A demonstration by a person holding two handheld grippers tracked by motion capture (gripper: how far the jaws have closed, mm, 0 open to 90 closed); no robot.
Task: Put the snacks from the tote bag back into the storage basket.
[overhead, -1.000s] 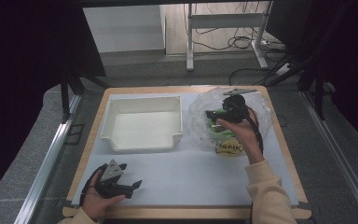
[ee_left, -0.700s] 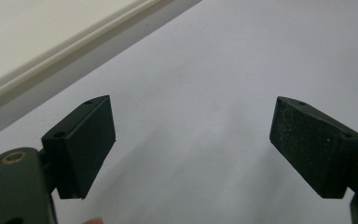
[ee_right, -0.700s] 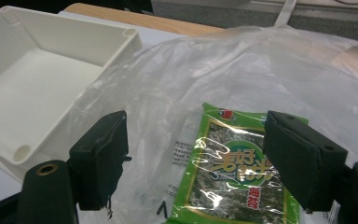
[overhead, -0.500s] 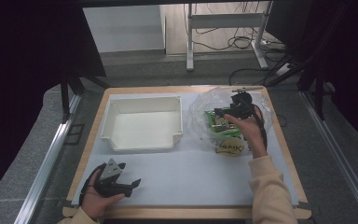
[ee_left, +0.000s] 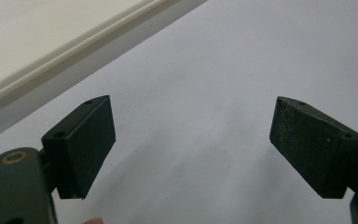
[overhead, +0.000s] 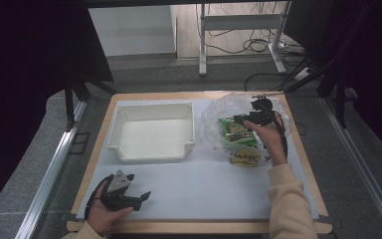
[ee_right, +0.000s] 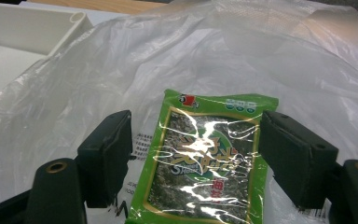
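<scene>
A green foil snack packet (overhead: 236, 132) (ee_right: 205, 163) lies inside a crumpled clear plastic bag (overhead: 219, 117) (ee_right: 121, 70) at the table's right. My right gripper (overhead: 241, 122) (ee_right: 198, 126) reaches over the bag. Its jaws stand on either side of the packet's upper half and have just been closing. The left pad is still apart from the packet's edge, so the gripper is open. My left gripper (overhead: 142, 198) (ee_left: 191, 140) rests near the front left edge, open, with bare white sheet between its fingers.
A white plastic tray (overhead: 119, 144) (ee_left: 74, 42) with nothing in it stands at the table's centre left, close to the bag. A yellow lettered packet (overhead: 243, 158) lies just in front of the green one. A white sheet (overhead: 204, 189) covers the wood-framed table.
My right hand has shifted a little to the right and sunk lower over the bag. The left hand and gripper have stayed where they were.
</scene>
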